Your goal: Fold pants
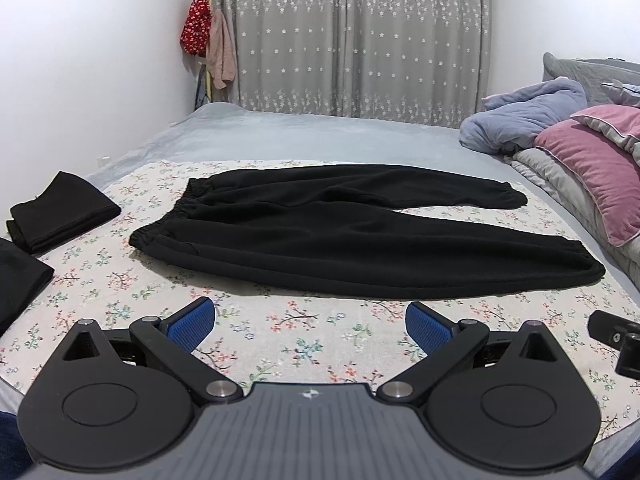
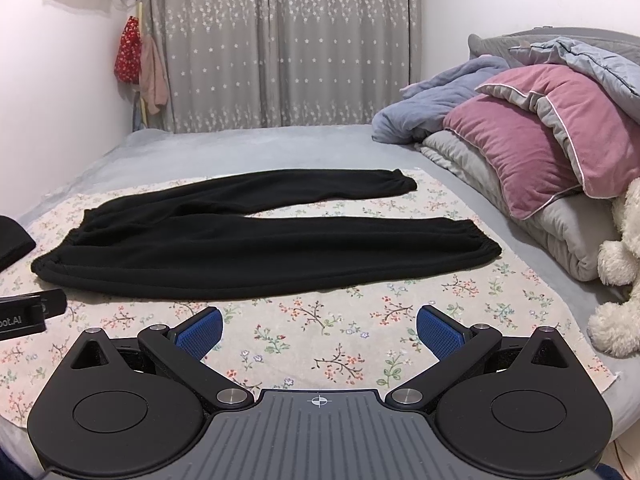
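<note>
Black pants lie flat on a floral cloth on the bed, waistband to the left, both legs stretched right and spread apart. They also show in the right wrist view. My left gripper is open and empty, hovering over the cloth just in front of the near leg. My right gripper is open and empty, also just short of the near leg. The right gripper's edge shows at the right of the left wrist view; the left gripper's edge shows at the left of the right wrist view.
Folded black garments lie on the cloth at the left. A pile of pink and grey pillows and blue bedding sits at the right, with a white plush toy. A grey curtain and wall stand behind the bed.
</note>
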Action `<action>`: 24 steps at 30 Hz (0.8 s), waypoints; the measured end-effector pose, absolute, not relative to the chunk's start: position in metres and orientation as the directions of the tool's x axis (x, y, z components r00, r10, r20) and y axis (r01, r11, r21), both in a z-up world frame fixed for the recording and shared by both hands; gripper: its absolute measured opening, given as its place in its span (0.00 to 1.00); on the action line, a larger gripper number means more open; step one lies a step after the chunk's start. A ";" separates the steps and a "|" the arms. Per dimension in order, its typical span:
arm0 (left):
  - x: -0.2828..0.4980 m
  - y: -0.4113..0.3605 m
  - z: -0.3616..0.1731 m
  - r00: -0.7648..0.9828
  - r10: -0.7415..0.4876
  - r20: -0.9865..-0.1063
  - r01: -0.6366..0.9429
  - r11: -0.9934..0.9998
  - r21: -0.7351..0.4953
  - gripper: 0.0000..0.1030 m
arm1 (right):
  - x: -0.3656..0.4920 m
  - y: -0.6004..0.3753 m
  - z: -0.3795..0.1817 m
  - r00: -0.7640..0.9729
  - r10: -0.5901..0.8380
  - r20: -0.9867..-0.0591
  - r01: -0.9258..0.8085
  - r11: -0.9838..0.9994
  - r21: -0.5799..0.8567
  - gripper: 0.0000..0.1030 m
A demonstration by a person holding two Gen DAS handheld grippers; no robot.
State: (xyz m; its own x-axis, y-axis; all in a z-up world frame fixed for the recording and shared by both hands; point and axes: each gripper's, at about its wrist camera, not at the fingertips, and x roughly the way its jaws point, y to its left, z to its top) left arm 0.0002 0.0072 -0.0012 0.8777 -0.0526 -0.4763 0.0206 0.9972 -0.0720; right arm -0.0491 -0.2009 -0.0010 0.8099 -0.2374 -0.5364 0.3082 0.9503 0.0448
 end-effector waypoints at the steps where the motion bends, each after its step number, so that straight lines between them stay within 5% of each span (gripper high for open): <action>1: 0.000 0.009 0.001 0.878 -0.048 -0.475 0.015 0.997 -0.074 1.00 | -0.048 -0.202 -0.001 0.811 -0.235 -0.536 0.308 0.950 0.049 1.00; 7: 0.009 0.022 0.015 0.874 -0.028 -0.486 -0.002 0.998 -0.061 1.00 | -0.039 -0.211 -0.002 0.803 -0.249 -0.542 0.320 0.947 0.039 1.00; 18: 0.068 0.113 -0.007 0.847 -0.026 -0.531 -0.140 0.953 -0.269 1.00 | -0.031 -0.259 -0.018 0.702 -0.299 -0.647 0.416 0.909 0.032 1.00; 24: 0.127 0.171 -0.013 0.814 0.028 -0.580 -0.295 0.880 -0.372 1.00 | 0.015 -0.308 -0.013 0.726 -0.177 -0.664 0.390 0.902 0.186 1.00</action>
State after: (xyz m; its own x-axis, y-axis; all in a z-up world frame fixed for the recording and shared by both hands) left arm 0.1265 0.1713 -0.0131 0.8140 0.0282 -0.5802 -0.2954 0.8801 -0.3716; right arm 0.0155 -0.3081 -0.0128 0.7263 -0.1775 -0.6641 0.3904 0.9017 0.1860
